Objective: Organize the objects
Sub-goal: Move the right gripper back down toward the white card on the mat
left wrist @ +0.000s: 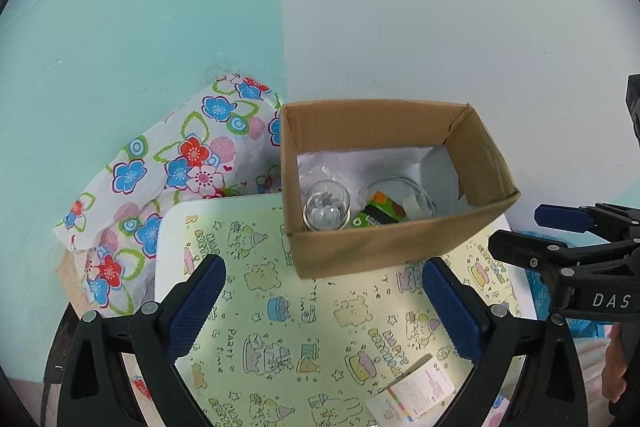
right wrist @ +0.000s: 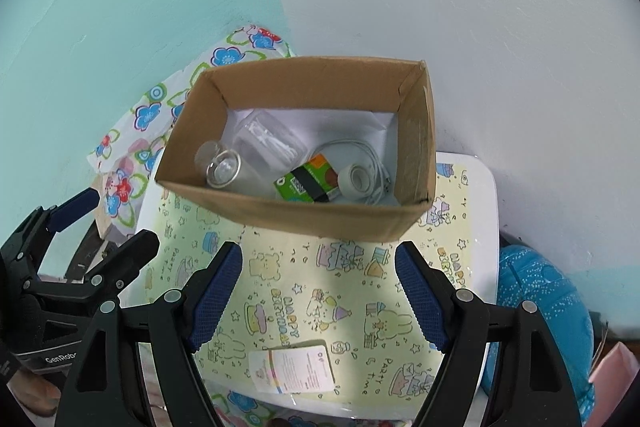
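Observation:
A brown cardboard box (left wrist: 360,251) (right wrist: 320,215) stands at the far side of a small table with a yellow birthday print (left wrist: 280,327) (right wrist: 320,287). Inside lie a clear glass jar (left wrist: 326,205) (right wrist: 222,165), a green carton (left wrist: 378,213) (right wrist: 306,181), a white tape roll (right wrist: 354,179), a white cable (right wrist: 372,151) and a clear plastic bag (right wrist: 268,139). A white card (left wrist: 412,393) (right wrist: 292,367) lies on the table near the front. My left gripper (left wrist: 320,307) is open and empty above the table. My right gripper (right wrist: 320,295) is open and empty above the card.
A floral cloth (left wrist: 160,183) (right wrist: 136,131) is bunched left of the table against the teal wall. A blue bag (right wrist: 544,307) sits right of the table. Each gripper shows in the other's view, the right one (left wrist: 520,231) and the left one (right wrist: 116,223).

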Demonstrator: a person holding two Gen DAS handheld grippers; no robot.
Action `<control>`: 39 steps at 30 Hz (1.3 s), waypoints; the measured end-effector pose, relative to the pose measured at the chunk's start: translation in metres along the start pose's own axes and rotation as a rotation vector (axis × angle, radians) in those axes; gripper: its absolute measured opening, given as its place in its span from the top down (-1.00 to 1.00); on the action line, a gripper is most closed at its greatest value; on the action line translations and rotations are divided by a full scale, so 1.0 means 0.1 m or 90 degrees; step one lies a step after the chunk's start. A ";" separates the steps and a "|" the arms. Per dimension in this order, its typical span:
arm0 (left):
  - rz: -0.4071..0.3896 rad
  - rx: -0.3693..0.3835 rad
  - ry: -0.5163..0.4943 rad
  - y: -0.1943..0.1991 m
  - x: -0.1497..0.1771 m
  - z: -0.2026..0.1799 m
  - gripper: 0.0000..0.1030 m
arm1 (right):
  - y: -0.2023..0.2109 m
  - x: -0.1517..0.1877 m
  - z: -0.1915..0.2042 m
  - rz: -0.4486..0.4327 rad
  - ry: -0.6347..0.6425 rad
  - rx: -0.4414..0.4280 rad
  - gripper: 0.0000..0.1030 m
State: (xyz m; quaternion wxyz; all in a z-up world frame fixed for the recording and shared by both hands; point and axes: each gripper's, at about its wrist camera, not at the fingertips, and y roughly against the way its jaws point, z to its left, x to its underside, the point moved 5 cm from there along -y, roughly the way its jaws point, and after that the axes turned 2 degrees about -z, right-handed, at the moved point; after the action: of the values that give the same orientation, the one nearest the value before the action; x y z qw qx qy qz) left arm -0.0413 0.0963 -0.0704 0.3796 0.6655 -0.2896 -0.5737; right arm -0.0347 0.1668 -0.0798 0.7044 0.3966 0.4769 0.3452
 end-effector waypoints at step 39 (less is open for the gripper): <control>0.062 -0.007 -0.039 -0.29 1.02 -0.18 -0.93 | -0.43 1.16 0.02 0.070 0.021 -0.029 -0.57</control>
State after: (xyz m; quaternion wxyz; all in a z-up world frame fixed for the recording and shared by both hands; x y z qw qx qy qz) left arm -0.0072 0.0316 -0.1495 0.4018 0.6303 -0.3301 -0.5764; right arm 0.0074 0.2468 -0.1638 0.6849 0.4004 0.4583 0.4007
